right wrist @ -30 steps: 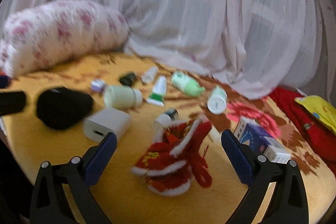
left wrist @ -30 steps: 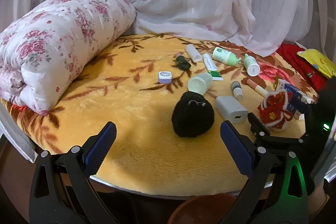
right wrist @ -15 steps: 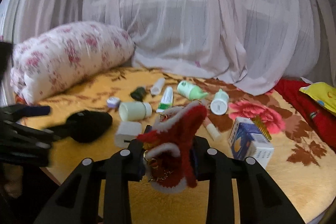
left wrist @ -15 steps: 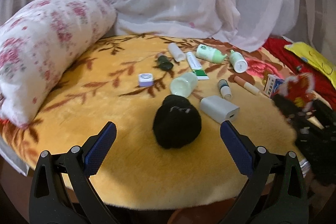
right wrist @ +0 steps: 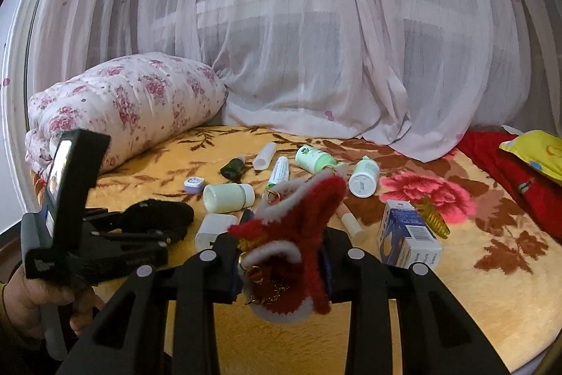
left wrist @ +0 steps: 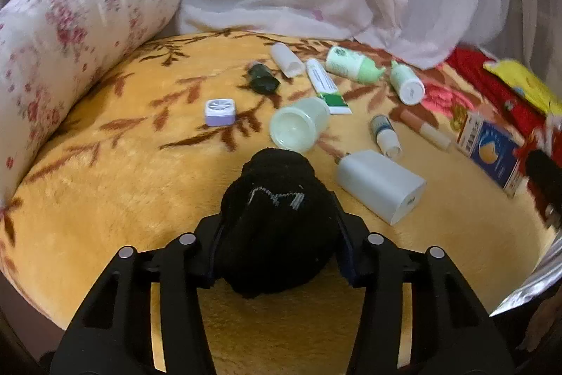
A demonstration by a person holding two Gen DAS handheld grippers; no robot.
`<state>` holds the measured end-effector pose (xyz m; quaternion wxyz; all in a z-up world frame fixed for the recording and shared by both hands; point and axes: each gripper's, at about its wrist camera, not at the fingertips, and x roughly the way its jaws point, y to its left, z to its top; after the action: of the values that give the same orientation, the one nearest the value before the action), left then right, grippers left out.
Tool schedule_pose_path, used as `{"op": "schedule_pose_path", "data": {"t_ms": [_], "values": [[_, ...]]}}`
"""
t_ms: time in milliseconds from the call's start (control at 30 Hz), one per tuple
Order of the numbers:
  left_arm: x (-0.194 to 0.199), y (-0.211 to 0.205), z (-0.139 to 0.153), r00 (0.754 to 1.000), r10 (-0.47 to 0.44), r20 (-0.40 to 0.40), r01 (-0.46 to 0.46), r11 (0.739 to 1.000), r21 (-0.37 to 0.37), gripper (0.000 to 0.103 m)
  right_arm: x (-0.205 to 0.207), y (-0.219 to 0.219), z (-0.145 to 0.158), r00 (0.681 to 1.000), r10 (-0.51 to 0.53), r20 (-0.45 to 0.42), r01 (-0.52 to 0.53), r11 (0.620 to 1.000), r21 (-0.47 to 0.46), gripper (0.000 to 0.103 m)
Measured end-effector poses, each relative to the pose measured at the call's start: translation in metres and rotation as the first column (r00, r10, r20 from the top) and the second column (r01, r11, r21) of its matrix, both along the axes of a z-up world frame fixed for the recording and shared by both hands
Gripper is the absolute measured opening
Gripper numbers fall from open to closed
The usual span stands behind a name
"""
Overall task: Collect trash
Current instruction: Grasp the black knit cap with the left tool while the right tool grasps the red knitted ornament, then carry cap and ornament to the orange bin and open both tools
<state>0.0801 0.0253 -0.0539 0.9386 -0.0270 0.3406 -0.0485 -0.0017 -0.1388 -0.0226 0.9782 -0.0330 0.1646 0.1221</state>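
Observation:
A black rolled sock [left wrist: 277, 199] lies on the yellow blanket [left wrist: 105, 199] near its front edge. My left gripper [left wrist: 279, 234] is closing on it, and both blue pads touch its sides. The right wrist view shows the same sock [right wrist: 158, 213] in the left gripper [right wrist: 116, 234], which a hand holds. My right gripper [right wrist: 281, 255] is shut on a red and white knitted ornament [right wrist: 298, 217], held a little above the blanket. That ornament shows only as a red blur at the right edge of the left wrist view.
Scattered behind the sock are a white charger [left wrist: 381, 185], a pale green jar [left wrist: 298, 125], a purple case [left wrist: 220, 112], a toothpaste tube [left wrist: 326, 86], bottles and a blue box [left wrist: 491, 150]. A rolled floral quilt [left wrist: 70, 41] lies at the left. A white curtain [right wrist: 298, 41] hangs behind.
My left gripper moved forward and down and closed around the black sock. My right gripper closed on the red ornament and lifted it off the blanket.

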Motion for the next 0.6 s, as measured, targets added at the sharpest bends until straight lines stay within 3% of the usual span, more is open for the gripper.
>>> {"op": "schedule_pose_path", "data": {"t_ms": [133, 300, 500, 600], "values": [[-0.013, 0.004, 0.008, 1.000, 0.023, 0.009, -0.023, 1.000, 0.012, 0.046, -0.003, 0.005, 0.002, 1.000, 0.007, 0.005, -0.007, 1.000, -0.015, 0.033], [-0.039, 0.002, 0.023, 1.000, -0.029, -0.009, 0.029, 0.999, 0.012, 0.046, -0.014, 0.012, 0.004, 0.999, 0.035, -0.015, -0.035, 0.999, -0.028, 0.033], [-0.087, -0.006, 0.032, 0.988, -0.143, -0.055, 0.143, 0.990, 0.005, 0.046, -0.046, 0.023, 0.000, 0.985, 0.109, -0.134, -0.114, 0.993, -0.032, 0.033], [-0.116, -0.014, 0.025, 0.969, -0.221, -0.115, 0.220, 0.975, -0.018, 0.046, -0.064, 0.026, -0.010, 0.966, 0.125, -0.227, -0.138, 0.990, -0.042, 0.033]]}}
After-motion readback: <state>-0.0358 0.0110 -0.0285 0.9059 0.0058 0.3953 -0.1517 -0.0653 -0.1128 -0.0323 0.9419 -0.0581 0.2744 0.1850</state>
